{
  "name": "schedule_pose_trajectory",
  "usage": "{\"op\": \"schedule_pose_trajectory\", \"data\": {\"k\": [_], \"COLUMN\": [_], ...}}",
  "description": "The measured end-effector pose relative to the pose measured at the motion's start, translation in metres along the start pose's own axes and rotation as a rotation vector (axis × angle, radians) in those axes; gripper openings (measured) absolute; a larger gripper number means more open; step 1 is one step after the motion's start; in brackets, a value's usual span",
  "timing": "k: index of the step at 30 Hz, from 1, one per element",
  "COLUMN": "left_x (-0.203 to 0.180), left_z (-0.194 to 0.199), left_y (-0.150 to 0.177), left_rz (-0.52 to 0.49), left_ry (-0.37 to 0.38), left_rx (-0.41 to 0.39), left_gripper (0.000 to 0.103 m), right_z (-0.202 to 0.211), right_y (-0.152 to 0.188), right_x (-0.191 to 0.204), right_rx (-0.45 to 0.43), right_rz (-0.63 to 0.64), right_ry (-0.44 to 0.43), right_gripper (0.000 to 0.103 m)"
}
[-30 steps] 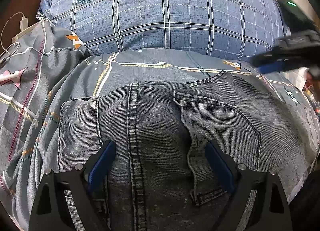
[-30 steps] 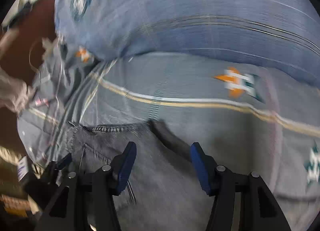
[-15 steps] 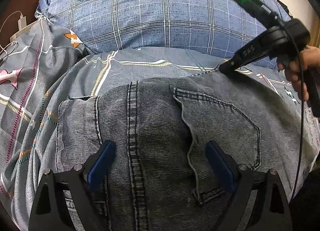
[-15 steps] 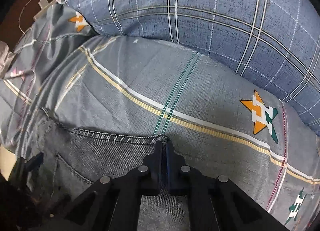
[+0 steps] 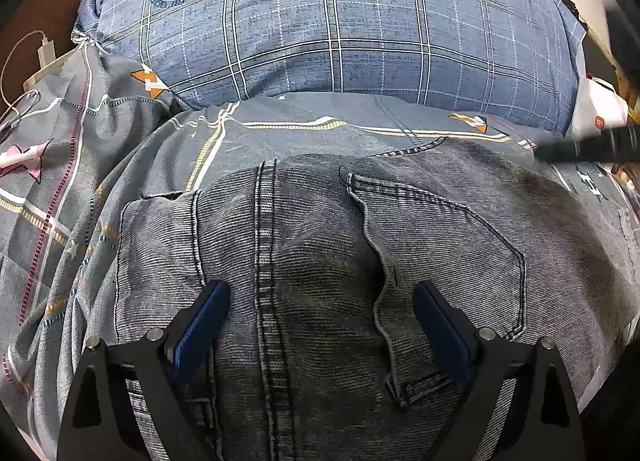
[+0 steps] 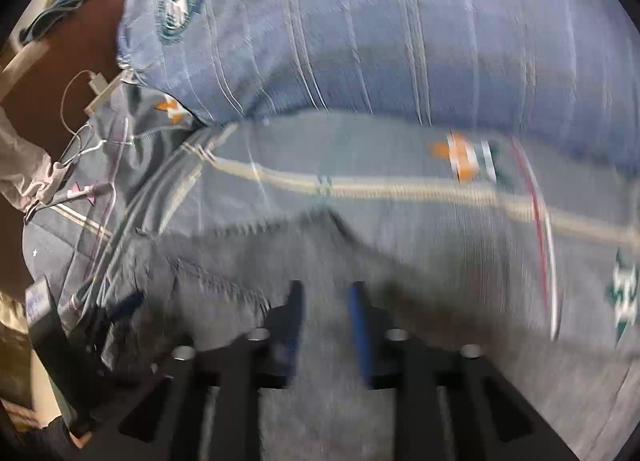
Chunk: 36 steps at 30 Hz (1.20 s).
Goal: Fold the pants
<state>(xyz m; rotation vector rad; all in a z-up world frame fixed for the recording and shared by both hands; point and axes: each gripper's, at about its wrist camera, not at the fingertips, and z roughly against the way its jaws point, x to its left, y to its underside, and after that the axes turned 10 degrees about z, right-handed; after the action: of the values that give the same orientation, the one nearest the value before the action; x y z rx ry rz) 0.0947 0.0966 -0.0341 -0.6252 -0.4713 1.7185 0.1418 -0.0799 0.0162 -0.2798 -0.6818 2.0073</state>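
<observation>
Grey denim pants (image 5: 320, 245) lie flat on the bed, seat side up, with a back pocket (image 5: 448, 261) showing. My left gripper (image 5: 320, 289) hovers open just over the seat, one blue pad on each side of the centre seam, and nothing is pinched. The right gripper (image 6: 326, 301) is blurred with motion; its jaws are opening above the pants' far right part (image 6: 320, 253) with no cloth clamped. In the left wrist view the right gripper (image 5: 592, 149) is a dark streak at the right edge, off the far corner of the pants.
A grey patterned bedsheet (image 5: 280, 129) lies under the pants. A big blue plaid pillow (image 5: 340, 29) fills the far side. White charger and cables (image 5: 44, 57) lie at far left by brown wood. A white box (image 5: 596, 109) sits at far right.
Half a second ago the right gripper was shut at the pants' far edge. It has let go, swung off to the right, and its jaws now stand apart. The left gripper kept still.
</observation>
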Motion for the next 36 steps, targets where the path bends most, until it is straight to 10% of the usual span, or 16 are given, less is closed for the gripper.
{"op": "schedule_pose_trajectory", "data": {"k": [2, 12, 20, 28, 36], "left_x": [0.000, 0.000, -0.002, -0.001, 0.000], "left_z": [0.001, 0.003, 0.005, 0.006, 0.006], "left_y": [0.001, 0.004, 0.008, 0.009, 0.006], "left_rz": [-0.001, -0.002, -0.014, -0.014, -0.005], "left_ry": [-0.003, -0.008, -0.017, -0.010, 0.000], "left_rx": [-0.002, -0.024, -0.039, -0.042, -0.037], "left_gripper": [0.094, 0.094, 0.094, 0.097, 0.097], "right_z": [-0.023, 0.085, 0.049, 0.090, 0.049], "right_y": [0.015, 0.068, 0.153, 0.136, 0.156], "right_x": [-0.018, -0.066, -0.164, -0.119, -0.111], "right_rx": [0.069, -0.094, 0.064, -0.114, -0.032], "right_rz": [-0.061, -0.177, -0.557, -0.386, -0.340], "right_ry": [0.030, 0.060, 0.054, 0.059, 0.115], "right_gripper": [0.074, 0.072, 0.078, 0.080, 0.097]}}
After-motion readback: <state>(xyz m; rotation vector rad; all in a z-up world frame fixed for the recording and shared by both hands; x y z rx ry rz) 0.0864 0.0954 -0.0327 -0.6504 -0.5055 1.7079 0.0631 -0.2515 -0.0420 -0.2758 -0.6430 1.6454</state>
